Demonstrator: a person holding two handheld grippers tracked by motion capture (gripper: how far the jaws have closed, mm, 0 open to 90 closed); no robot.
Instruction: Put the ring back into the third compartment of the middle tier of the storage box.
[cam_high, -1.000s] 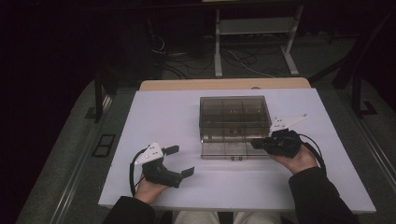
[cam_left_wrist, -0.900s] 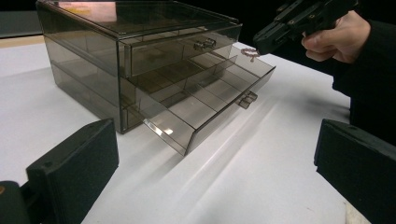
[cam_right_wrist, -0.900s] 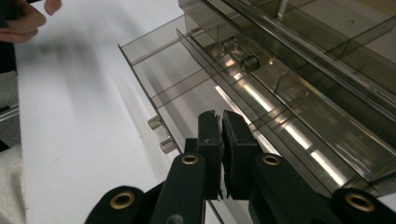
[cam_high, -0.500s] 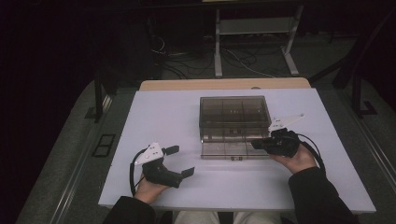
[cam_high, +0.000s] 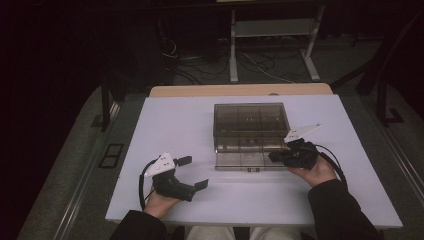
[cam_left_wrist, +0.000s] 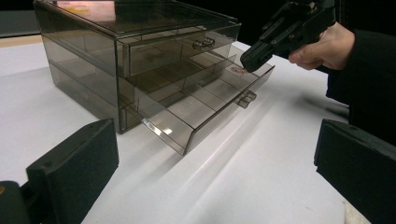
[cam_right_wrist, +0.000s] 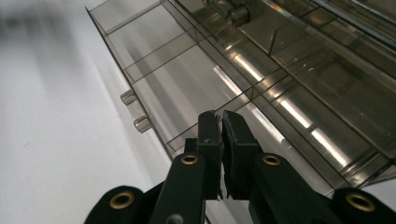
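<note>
smoky clear plastic drawer box (cam_high: 251, 125): table centre, bottom drawer (cam_high: 247, 160) pulled out
right gripper (cam_high: 276, 156): clenched, over drawer's 3 o'clock end
left gripper (cam_high: 192, 172): released, 8 o'clock of box

The table (cam_high: 200, 125) is white. The box (cam_high: 251, 122) is smoky brown see-through plastic, and so is its drawer (cam_left_wrist: 205, 105). Both grippers (cam_high: 192, 172) (cam_high: 272, 157) are black with pale grey plates. The sleeves (cam_high: 340, 210) look black, perhaps.

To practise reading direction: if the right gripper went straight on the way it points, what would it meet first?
Most likely the open lower drawer of the clear cabinet: the right gripper, fingers together, points into its end compartment, though depth is unclear.
</note>
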